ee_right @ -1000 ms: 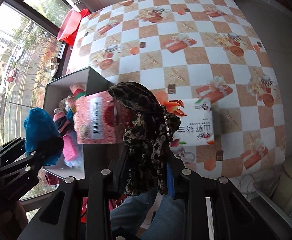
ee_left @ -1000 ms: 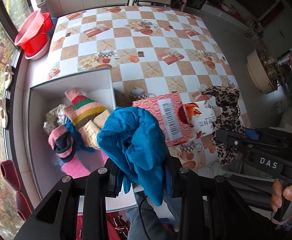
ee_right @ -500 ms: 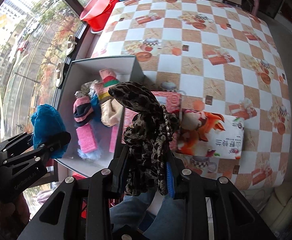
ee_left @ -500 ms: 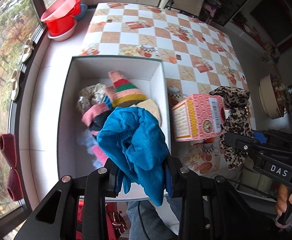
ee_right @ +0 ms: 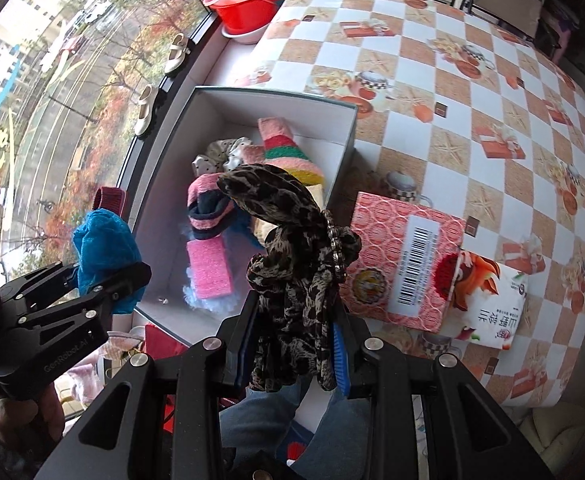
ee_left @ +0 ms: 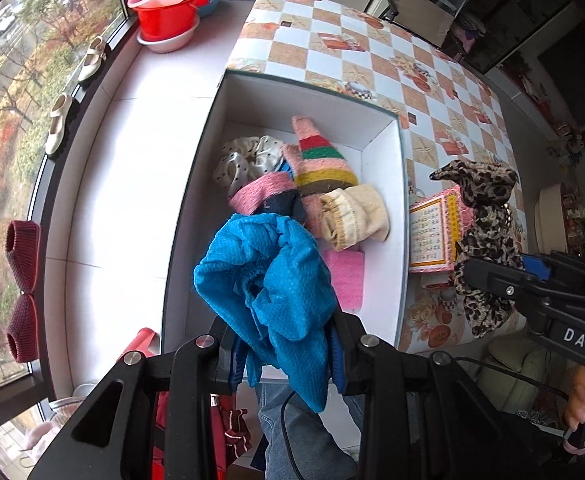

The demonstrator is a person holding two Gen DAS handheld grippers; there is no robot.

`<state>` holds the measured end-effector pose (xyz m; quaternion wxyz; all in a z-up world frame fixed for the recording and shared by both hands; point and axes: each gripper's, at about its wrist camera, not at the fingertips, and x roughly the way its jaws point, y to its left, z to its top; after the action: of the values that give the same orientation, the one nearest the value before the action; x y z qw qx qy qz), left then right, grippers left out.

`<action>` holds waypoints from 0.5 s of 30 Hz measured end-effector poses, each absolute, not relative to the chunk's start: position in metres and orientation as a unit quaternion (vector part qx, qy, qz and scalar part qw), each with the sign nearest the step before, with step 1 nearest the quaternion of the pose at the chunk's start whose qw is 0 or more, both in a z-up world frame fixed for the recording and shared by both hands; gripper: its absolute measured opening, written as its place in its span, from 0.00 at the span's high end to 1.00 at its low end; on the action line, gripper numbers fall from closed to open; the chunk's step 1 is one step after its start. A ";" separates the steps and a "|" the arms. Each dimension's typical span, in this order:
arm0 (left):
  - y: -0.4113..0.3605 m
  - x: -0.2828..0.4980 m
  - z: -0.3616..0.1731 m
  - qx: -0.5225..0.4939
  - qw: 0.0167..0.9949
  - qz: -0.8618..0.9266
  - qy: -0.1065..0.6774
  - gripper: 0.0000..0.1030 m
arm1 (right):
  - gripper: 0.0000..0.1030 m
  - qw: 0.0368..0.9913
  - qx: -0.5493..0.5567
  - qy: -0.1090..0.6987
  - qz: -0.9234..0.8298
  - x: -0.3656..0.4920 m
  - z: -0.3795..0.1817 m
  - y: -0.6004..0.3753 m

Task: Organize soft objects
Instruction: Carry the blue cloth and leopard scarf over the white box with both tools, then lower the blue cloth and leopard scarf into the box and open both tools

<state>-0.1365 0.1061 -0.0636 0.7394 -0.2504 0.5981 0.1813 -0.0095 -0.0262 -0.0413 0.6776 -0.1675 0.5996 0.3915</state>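
A checkered bench (ee_right: 432,92) by the window carries a white box (ee_left: 384,216) of socks and scrunchies. Above the box, the left tool (ee_left: 288,356) pinches a blue cloth (ee_left: 268,280); beside it the right tool (ee_right: 292,356) pinches a leopard-print scrunchie (ee_right: 292,248).

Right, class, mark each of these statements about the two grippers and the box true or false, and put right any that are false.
1. The left gripper is shut on a blue cloth. True.
2. The right gripper is empty. False: it is shut on a leopard-print scrunchie.
3. The white box already holds a striped sock. True.
4. The pink sponge lies on the checked tablecloth. False: it lies inside the box.
5. Red basins stand by the window. True.
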 end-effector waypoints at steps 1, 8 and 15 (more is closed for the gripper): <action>0.108 -0.139 -0.065 -0.252 0.738 0.183 0.599 0.65 | 0.69 0.676 -0.171 0.599 0.394 -0.011 -0.041 -0.023; 0.112 -0.147 -0.080 -0.263 0.725 0.188 0.609 0.65 | 0.69 0.657 -0.183 0.606 0.410 -0.018 -0.047 0.000; 0.110 -0.147 -0.093 -0.261 0.716 0.189 0.619 0.65 | 0.69 0.644 -0.194 0.605 0.426 -0.028 -0.051 0.023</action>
<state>-0.1467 0.1095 -0.0927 0.7157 -0.2611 0.6194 0.1895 -0.0279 0.0226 -0.0507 0.6436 -0.1942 0.6051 0.4265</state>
